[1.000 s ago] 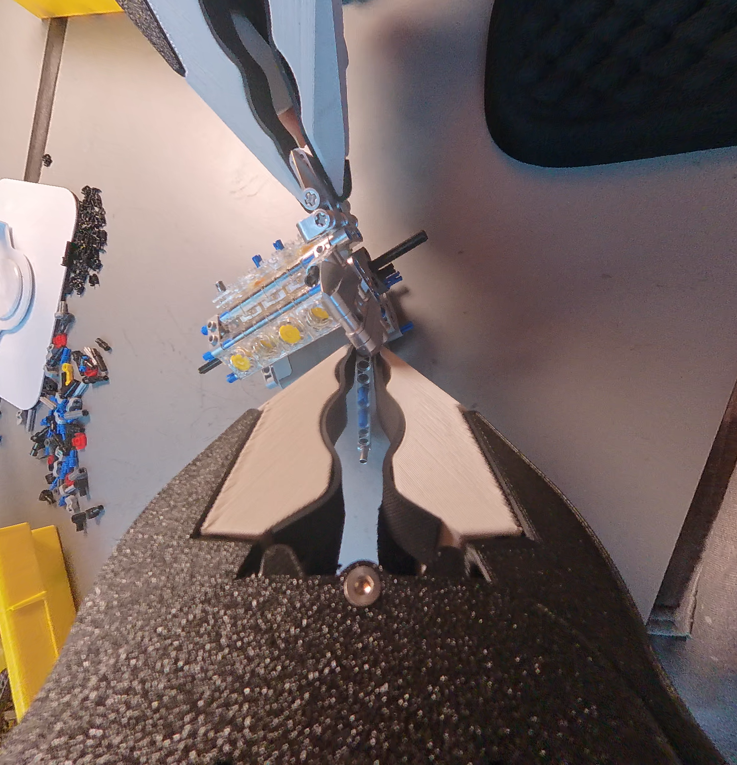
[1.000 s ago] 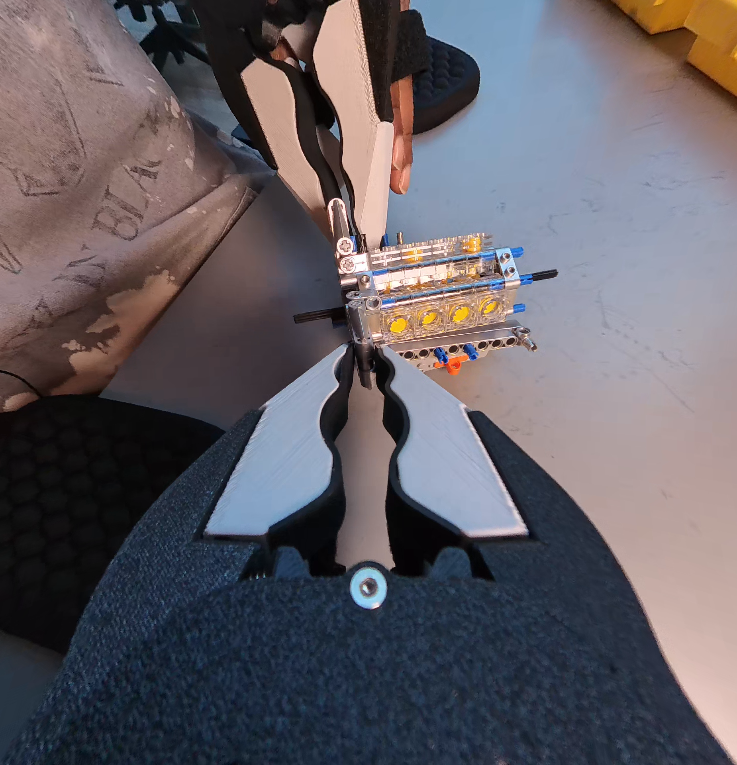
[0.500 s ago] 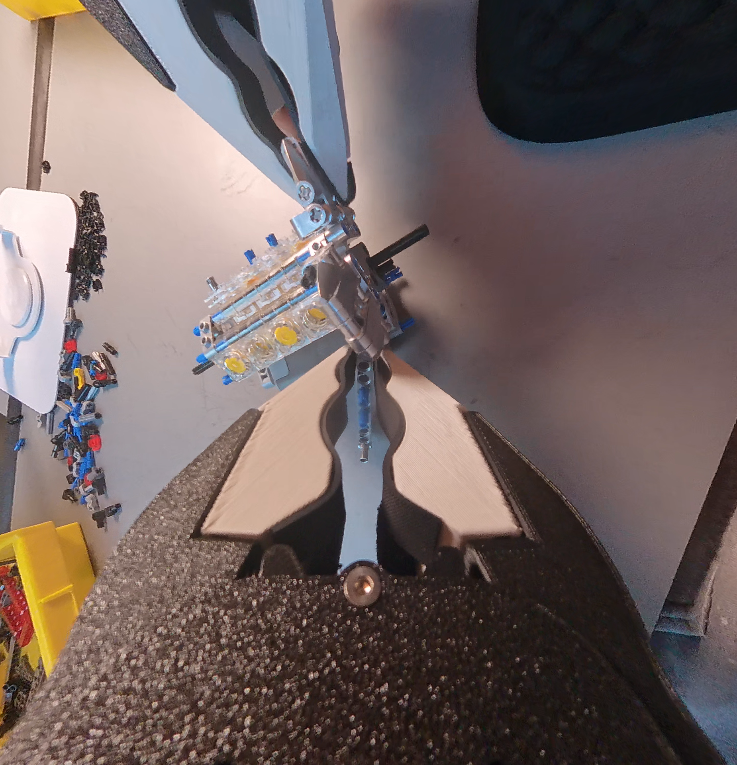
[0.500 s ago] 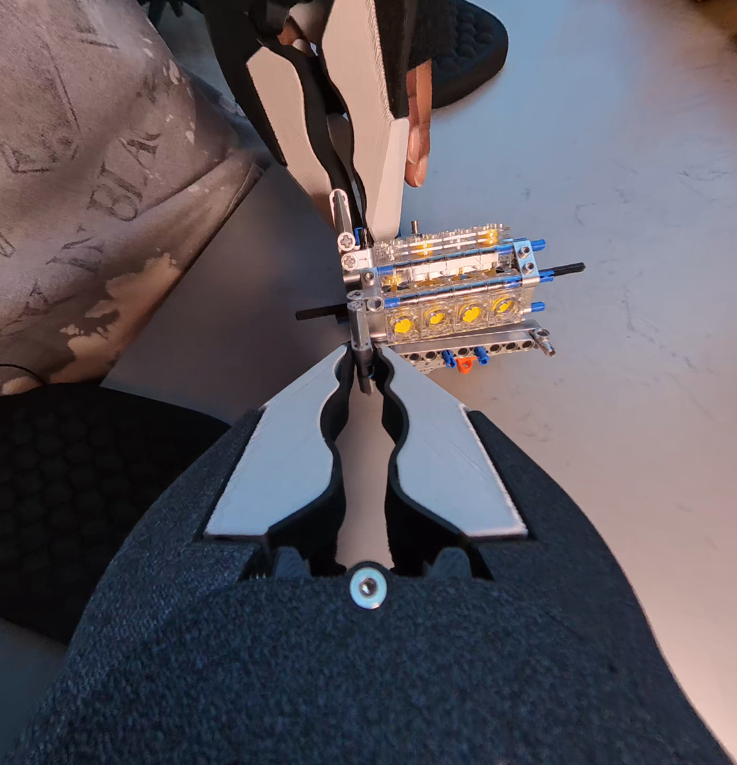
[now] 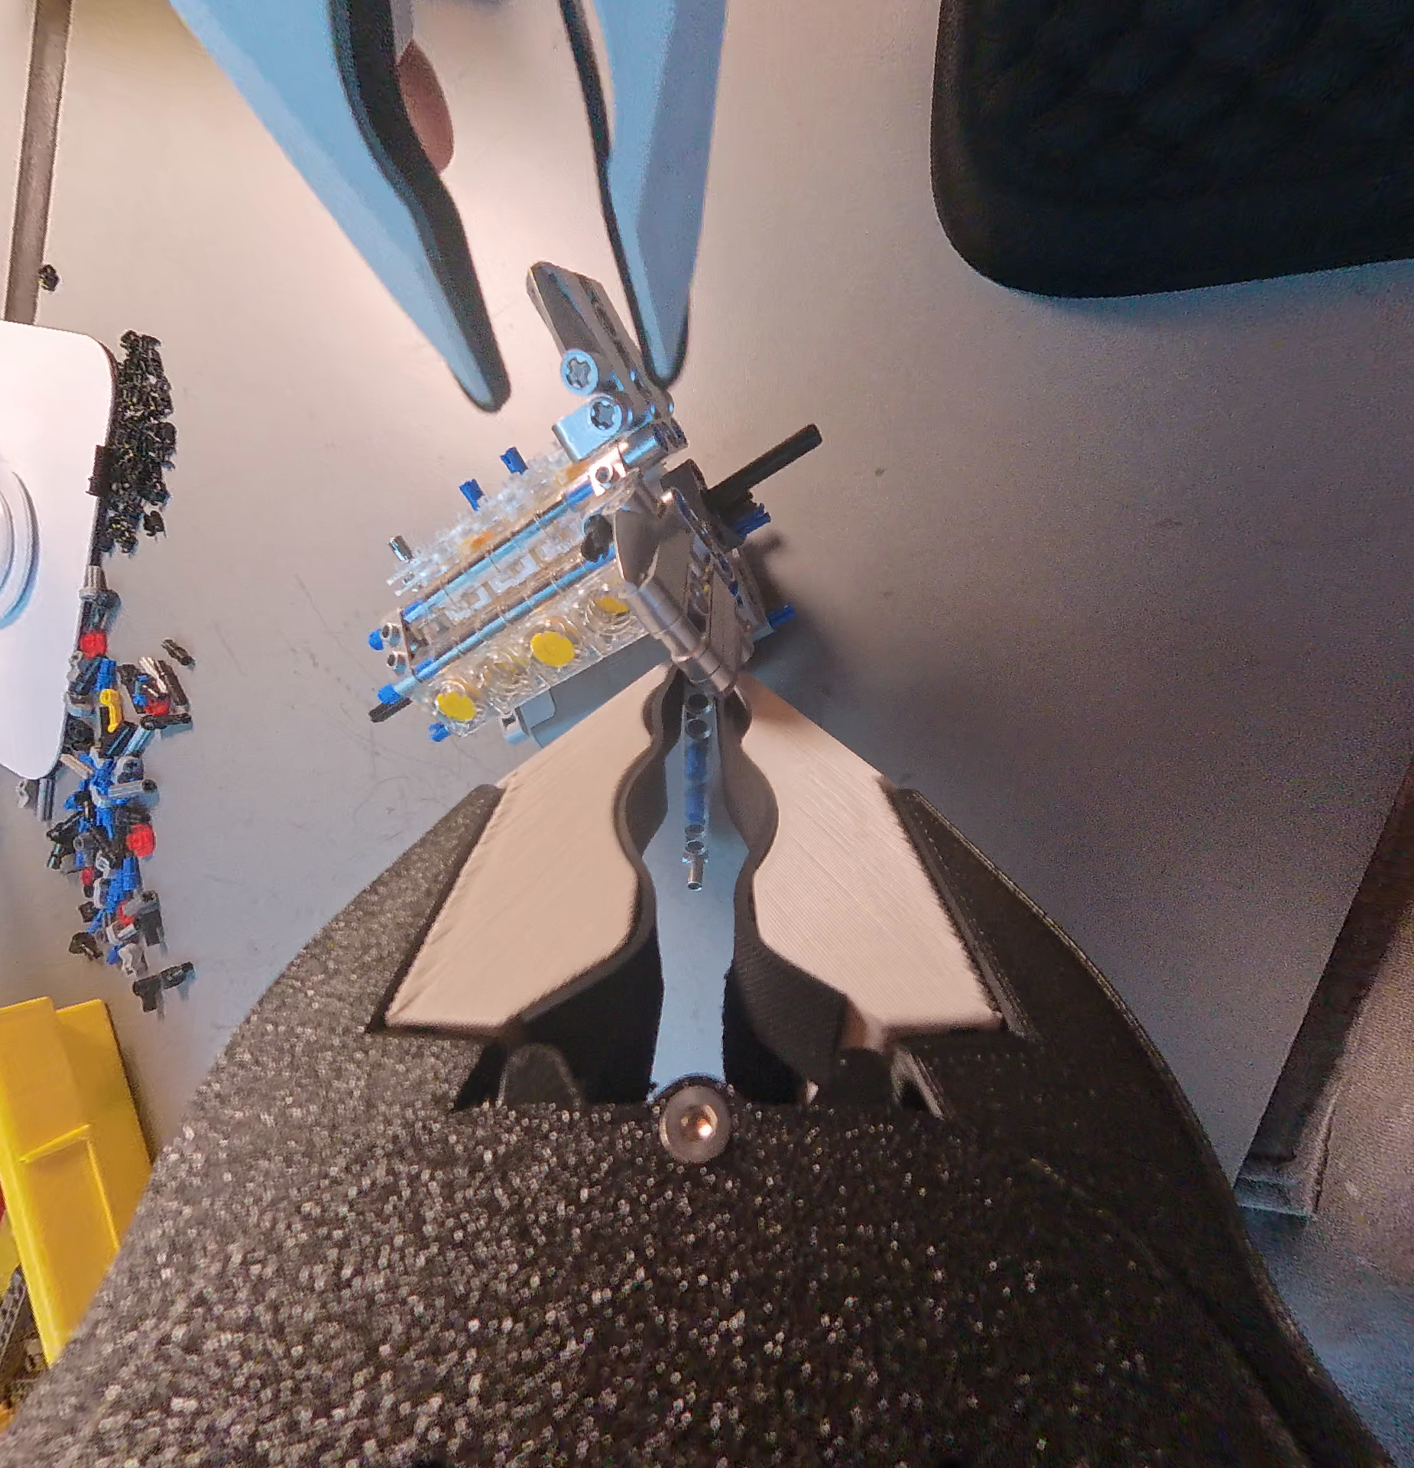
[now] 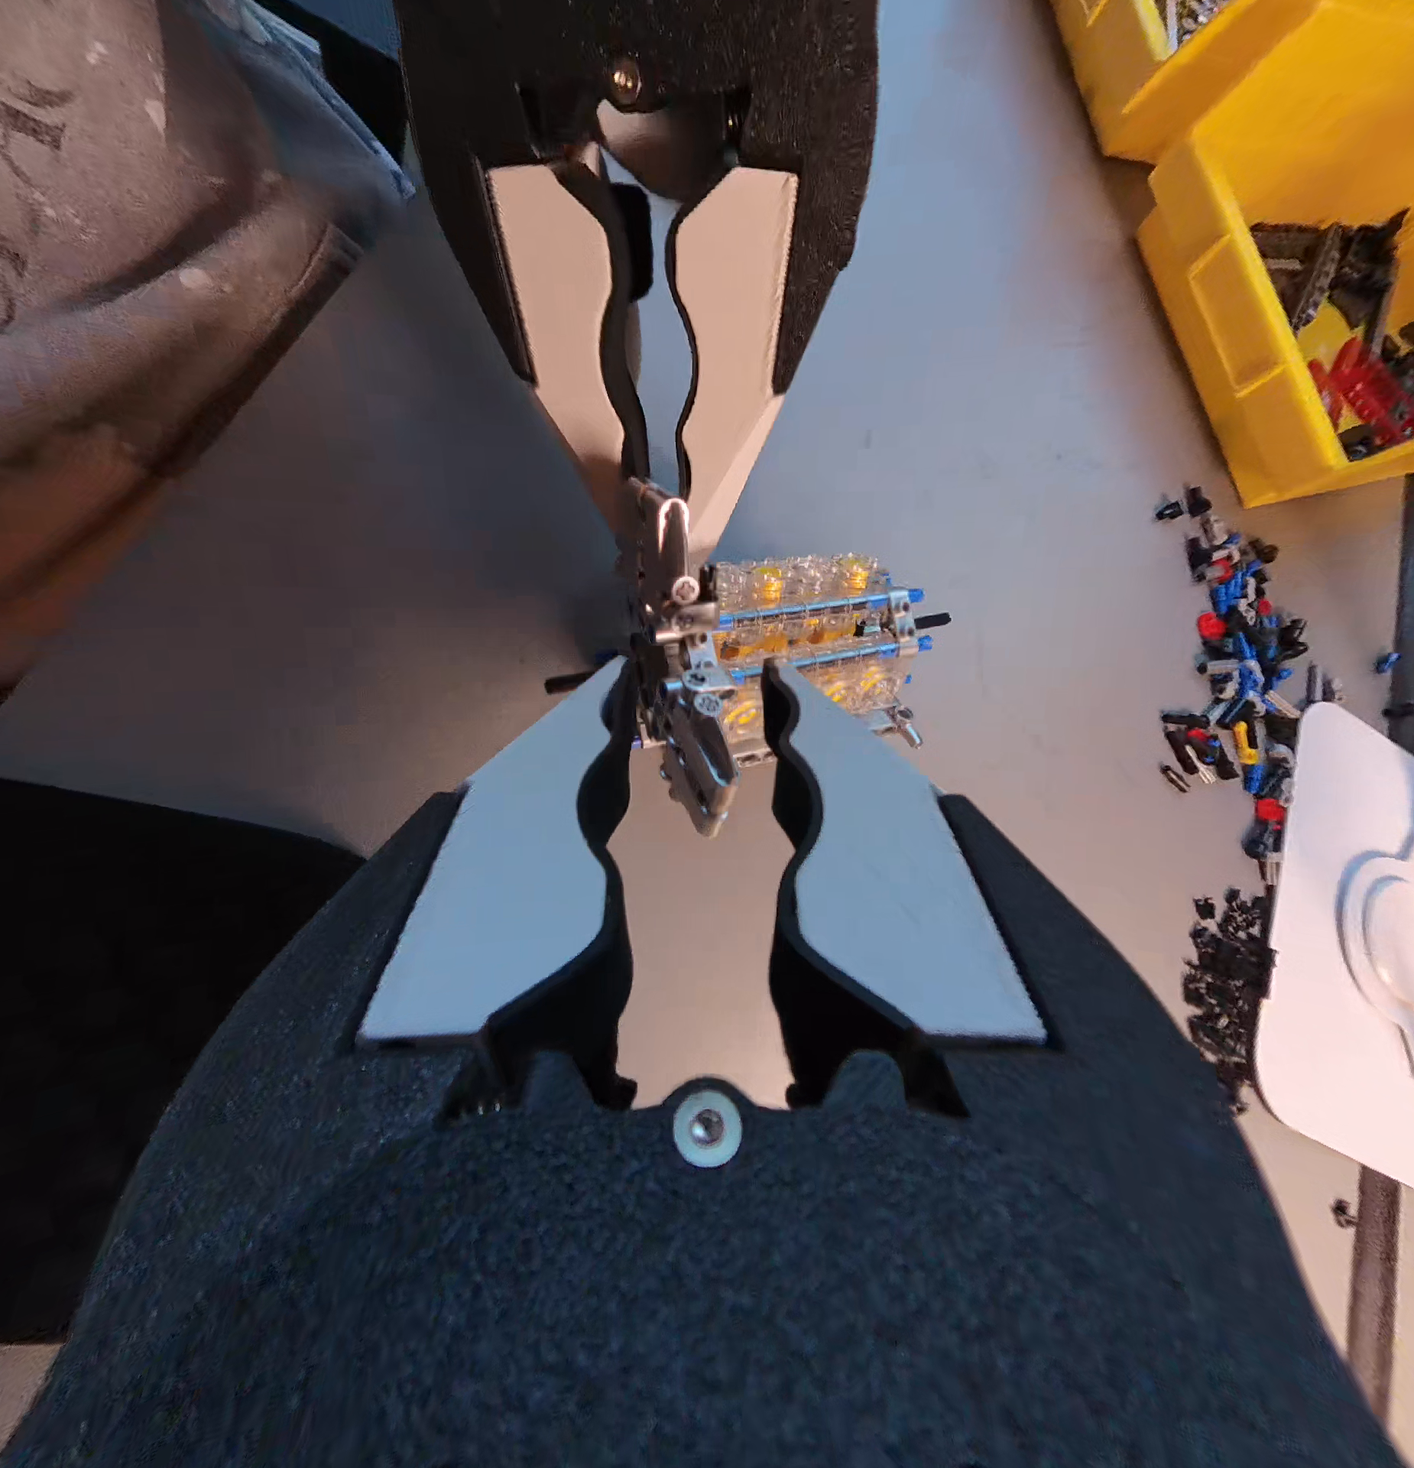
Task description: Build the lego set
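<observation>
The grey tabletop (image 5: 1005,715) is the widest surface, with bare room on the side of the brick engine model (image 5: 545,604) facing away from the parts. Its edge shows as a dark strip to the right in the left wrist view, with a black padded seat (image 5: 1188,135) beyond the model. Yellow bins (image 6: 1275,262) sit well apart from the model, a white plastic tray (image 6: 1371,937) lies nearer, and a scatter of small loose parts (image 6: 1236,691) lies between tray and model.

The model is held clear of the tabletop. The left gripper (image 5: 700,699) is closed on a thin grey beam at the model's near end, the beam running back between its fingers. The right gripper (image 6: 692,691) stands parted around the opposite grey end piece; whether either finger touches it cannot be told.

Half a second ago the right gripper's fingers were pinched on that end piece; now they are spread apart. In the right wrist view the yellow bins, tray and loose parts have come into sight. The left gripper's hold on the beam is unchanged.
</observation>
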The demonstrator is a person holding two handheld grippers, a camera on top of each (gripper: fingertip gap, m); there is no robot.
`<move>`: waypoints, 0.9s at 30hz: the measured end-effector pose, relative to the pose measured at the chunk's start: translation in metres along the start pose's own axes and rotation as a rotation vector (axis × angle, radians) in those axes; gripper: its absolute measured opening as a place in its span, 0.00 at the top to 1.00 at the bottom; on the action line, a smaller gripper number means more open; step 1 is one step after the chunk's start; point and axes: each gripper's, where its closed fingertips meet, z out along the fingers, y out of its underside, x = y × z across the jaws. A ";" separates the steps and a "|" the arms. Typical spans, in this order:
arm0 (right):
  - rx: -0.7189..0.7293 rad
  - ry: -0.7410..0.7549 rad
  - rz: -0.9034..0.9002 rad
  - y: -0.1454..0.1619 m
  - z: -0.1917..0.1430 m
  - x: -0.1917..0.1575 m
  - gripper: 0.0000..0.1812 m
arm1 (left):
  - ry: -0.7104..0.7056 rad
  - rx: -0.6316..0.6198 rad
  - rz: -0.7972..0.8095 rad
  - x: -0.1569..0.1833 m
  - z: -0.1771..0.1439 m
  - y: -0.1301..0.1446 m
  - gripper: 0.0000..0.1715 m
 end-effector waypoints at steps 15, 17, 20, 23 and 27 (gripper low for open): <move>-0.148 0.007 -0.040 0.011 0.023 -0.004 0.87 | -0.006 -0.005 0.014 0.000 0.003 -0.002 0.97; -0.156 0.026 -0.061 0.011 0.025 -0.003 0.87 | -0.011 -0.009 0.018 0.001 0.005 -0.001 0.97; -0.173 0.060 -0.108 0.011 0.027 -0.001 0.87 | -0.021 -0.014 0.024 -0.001 0.011 0.001 0.97; -0.160 0.065 -0.107 0.011 0.028 0.000 0.87 | -0.013 -0.005 0.009 -0.002 0.014 0.002 0.98; -0.159 0.071 -0.114 0.011 0.029 0.001 0.87 | -0.012 0.002 0.023 -0.002 0.015 0.003 0.98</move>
